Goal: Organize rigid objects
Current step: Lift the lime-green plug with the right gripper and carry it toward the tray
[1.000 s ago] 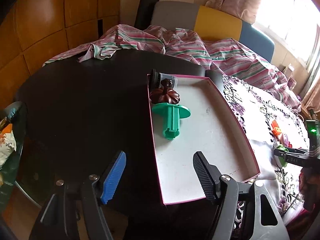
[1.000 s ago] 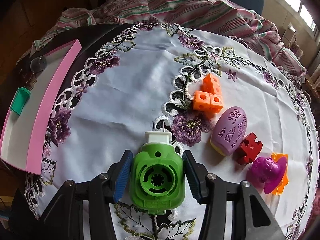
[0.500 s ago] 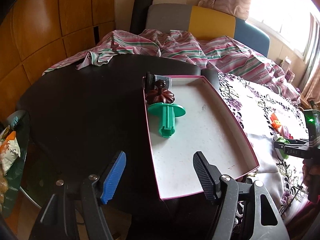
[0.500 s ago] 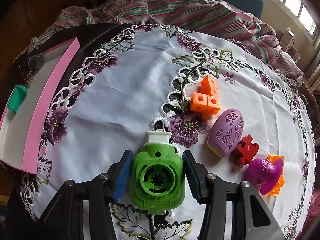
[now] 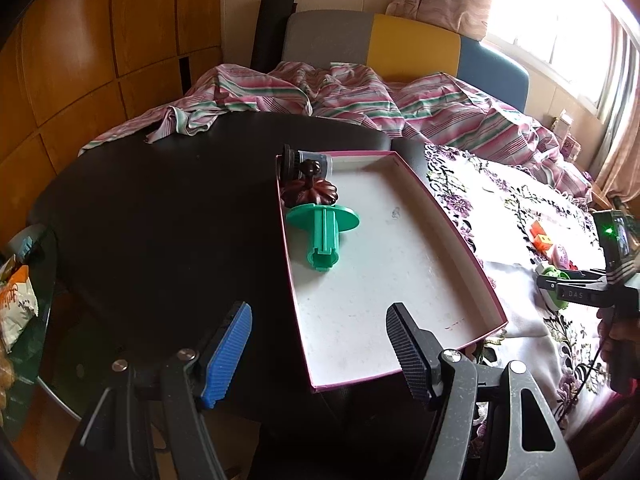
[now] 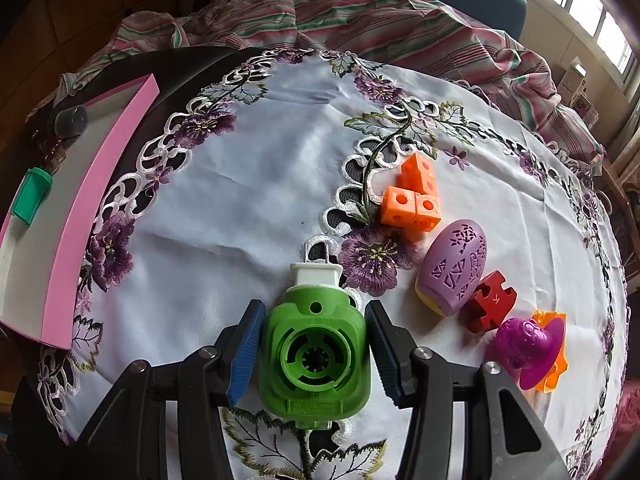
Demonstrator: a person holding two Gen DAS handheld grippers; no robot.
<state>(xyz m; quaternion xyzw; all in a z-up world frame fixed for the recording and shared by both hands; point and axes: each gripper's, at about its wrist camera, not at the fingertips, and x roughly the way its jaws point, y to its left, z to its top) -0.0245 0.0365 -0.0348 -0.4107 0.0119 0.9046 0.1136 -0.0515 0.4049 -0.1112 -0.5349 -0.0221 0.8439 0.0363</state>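
Observation:
My right gripper (image 6: 314,308) is shut on a green plastic plug-like device (image 6: 314,356) with a white pronged end, which rests on the embroidered white cloth (image 6: 248,200). Just right of it lie orange linked cubes (image 6: 412,196), a purple patterned egg (image 6: 454,266), a red puzzle-shaped block (image 6: 490,300) and a magenta piece on an orange base (image 6: 524,346). My left gripper (image 5: 318,312) hangs open over the near end of a pink-rimmed white box (image 5: 452,232). In the box lie a teal spool (image 5: 324,236), a brown flower-shaped piece (image 5: 310,190) and a dark-capped cylinder (image 5: 304,160).
The box sits on a dark round table (image 5: 160,220), partly beside the cloth. A striped sheet (image 5: 340,96) is bunched at the far edge before a grey, yellow and blue chair back (image 5: 400,44). A bag (image 5: 16,308) lies on a glass surface at the lower left.
The left wrist view has drifted slightly, so the box sits a little farther away and to the left. The right gripper has kept still, holding the green device.

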